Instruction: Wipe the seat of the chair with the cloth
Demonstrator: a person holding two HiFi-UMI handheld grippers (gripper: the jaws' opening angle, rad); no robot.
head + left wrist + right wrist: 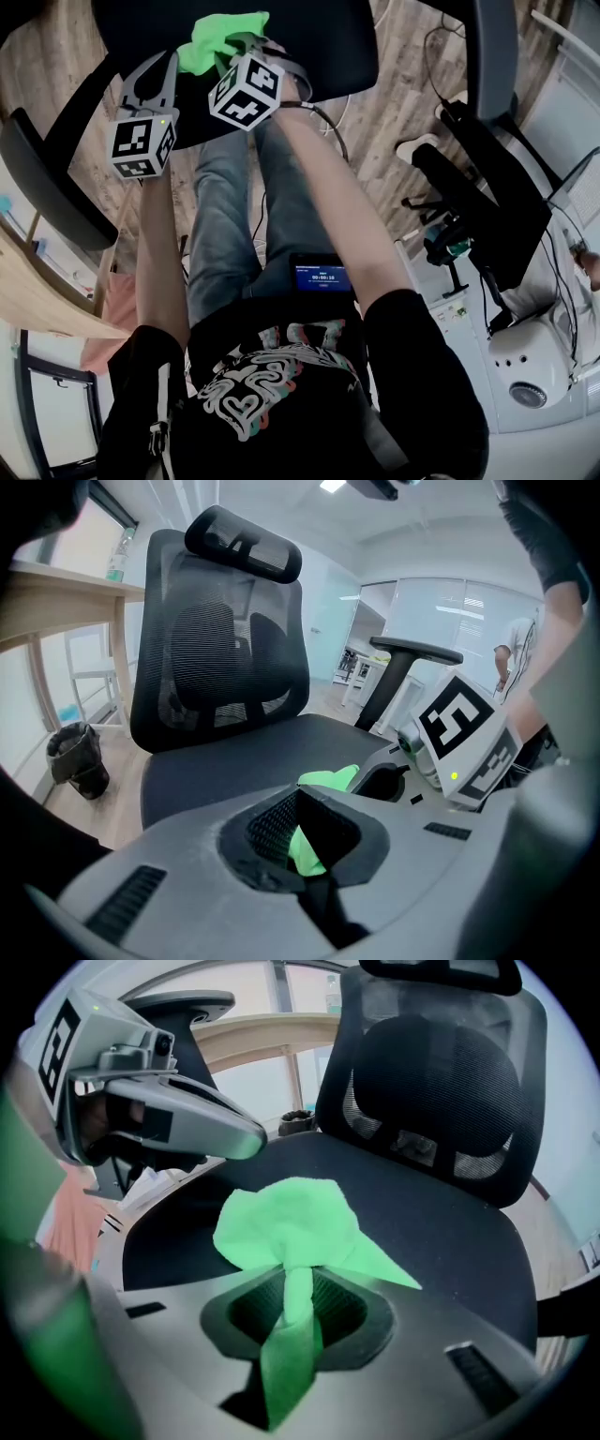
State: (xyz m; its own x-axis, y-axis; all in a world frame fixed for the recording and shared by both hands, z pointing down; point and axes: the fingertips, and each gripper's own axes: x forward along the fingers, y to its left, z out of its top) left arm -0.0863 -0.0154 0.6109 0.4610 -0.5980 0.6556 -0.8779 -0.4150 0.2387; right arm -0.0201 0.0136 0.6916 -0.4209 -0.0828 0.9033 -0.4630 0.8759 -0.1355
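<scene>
A black mesh-backed office chair (216,658) is taking up most of the scene, and a person (281,394) in jeans and a dark printed top is standing at the front edge of its seat (319,47), looking down on it. A wooden desk (56,592) is standing off the seat's left side, beyond the left armrest (47,178), with a small dark bin (80,757) sitting on the floor beneath it.

The right gripper (232,52) is pointing steeply down at the seat. Its jaws are grasping the cloth, with a twisted strand pinched between the pads and trailing back toward the camera in the right gripper view. The left gripper (167,61) is hovering just beside it, on the left, angled down less steeply. Its jaws are clenched with the tips meeting and nothing in them. In the right gripper view its tip (248,1143) is hanging just above the cloth and apart from it.

The bright green cloth (291,1222) is lying bunched on the front part of the seat, left of its middle, spreading onto the black fabric beyond the right gripper's tips.
</scene>
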